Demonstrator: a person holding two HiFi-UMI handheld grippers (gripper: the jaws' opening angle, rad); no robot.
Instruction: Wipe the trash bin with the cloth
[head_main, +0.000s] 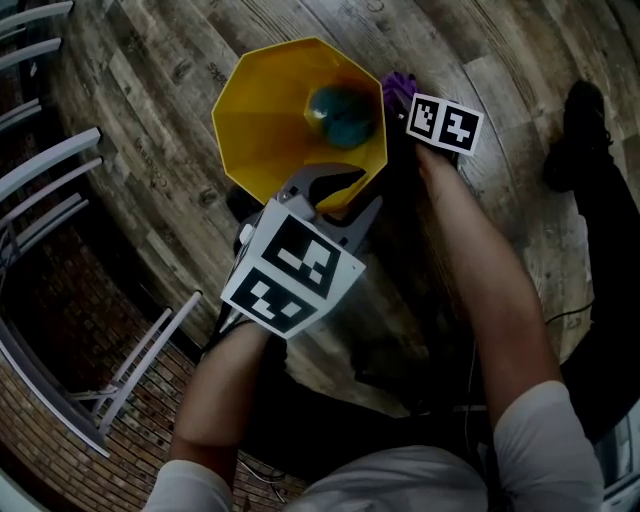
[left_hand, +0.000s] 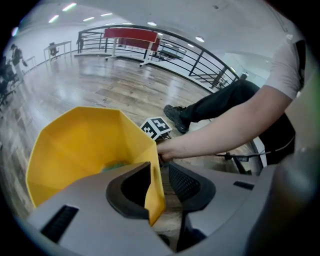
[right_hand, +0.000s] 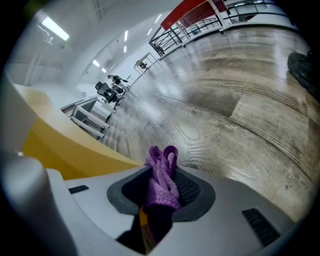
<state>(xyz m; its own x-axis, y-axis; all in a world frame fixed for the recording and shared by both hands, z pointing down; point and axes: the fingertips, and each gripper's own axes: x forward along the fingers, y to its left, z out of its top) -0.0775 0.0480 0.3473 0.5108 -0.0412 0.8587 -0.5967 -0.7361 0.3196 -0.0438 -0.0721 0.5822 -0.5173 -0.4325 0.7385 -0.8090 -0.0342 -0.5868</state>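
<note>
A wide plank floor (head_main: 140, 130) is stretching across a big, bright hall, with a dark railing (left_hand: 170, 42) and a red structure (left_hand: 131, 34) running along the far side. Pale metal frames (head_main: 45, 185) are standing at the floor's left edge in the head view. A person's dark shoe (head_main: 578, 125) is resting on the planks to the right.

The yellow trash bin (head_main: 270, 110) is standing upright on the floor, its eight-sided mouth facing up, just in front of the person.

The left gripper (left_hand: 160, 186) is straddling the near rim of the bin. One jaw is sitting inside the bin and the other outside, with the yellow wall between them. The inner pad is lying against the wall, while the outer pad is standing off it with floor showing in the gap, so the jaws are not clamping it.

The right gripper (right_hand: 161, 194) is reaching down beside the bin's right outer wall, its jaws pinching the purple cloth (right_hand: 162, 170). The cloth is bunching up above the pads, close to the bin's rim.

A small blue-green object (head_main: 343, 115) is lying at the bottom of the bin; I cannot tell what it is.
</note>
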